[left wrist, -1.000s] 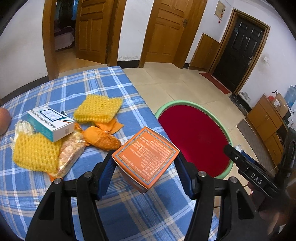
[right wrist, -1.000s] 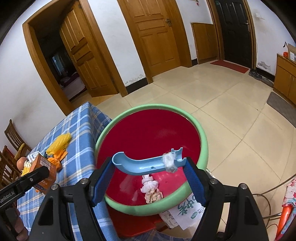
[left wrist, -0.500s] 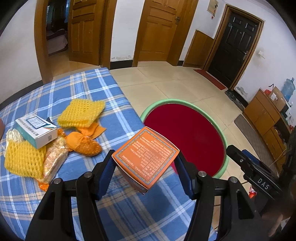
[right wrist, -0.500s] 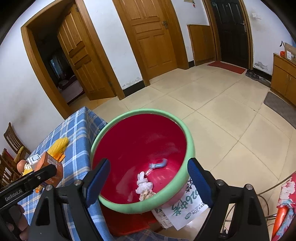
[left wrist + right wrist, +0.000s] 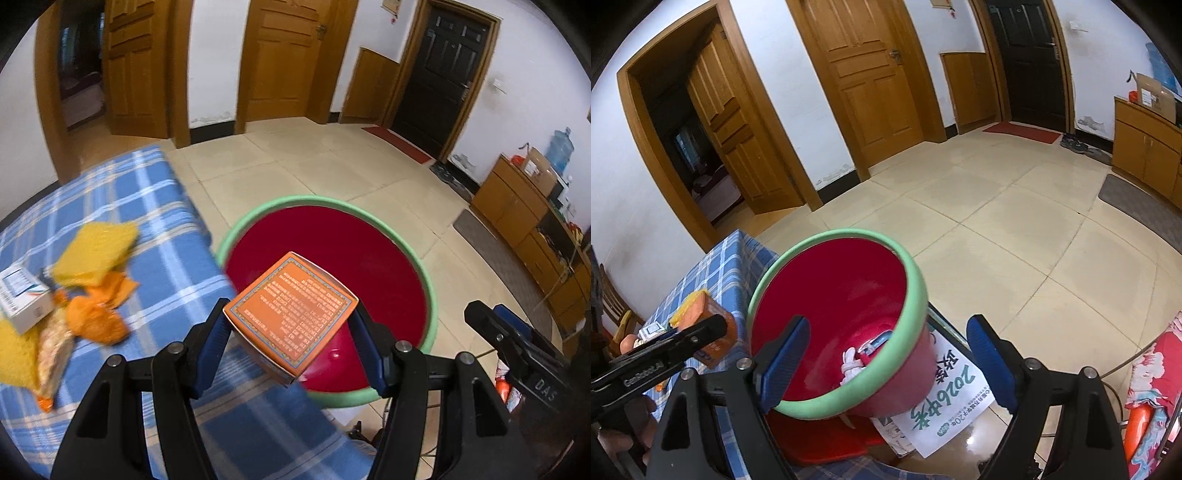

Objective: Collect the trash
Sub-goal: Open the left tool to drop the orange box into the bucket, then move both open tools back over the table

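My left gripper (image 5: 291, 343) is shut on an orange box (image 5: 291, 310) and holds it over the near edge of the red bin with a green rim (image 5: 430, 295). The same box (image 5: 714, 332) shows in the right wrist view beside the bin (image 5: 916, 291). My right gripper (image 5: 886, 354) is open and empty just above the bin. A blue plastic piece (image 5: 877, 341) and white crumpled tissue (image 5: 849, 363) lie inside the bin. Yellow foam nets (image 5: 94, 253), orange peel (image 5: 94, 321) and a white box (image 5: 22, 295) lie on the blue checked table (image 5: 162, 236).
A red stool (image 5: 820, 439) and a printed paper sheet (image 5: 942, 406) sit under the bin. Tiled floor stretches to wooden doors (image 5: 280, 62), a black door (image 5: 443, 74) and wooden cabinets (image 5: 517, 210) on the right.
My right gripper opened and dropped the blue plastic piece into the bin, then drew back. My left gripper carried the orange box rightwards from the table to over the bin.
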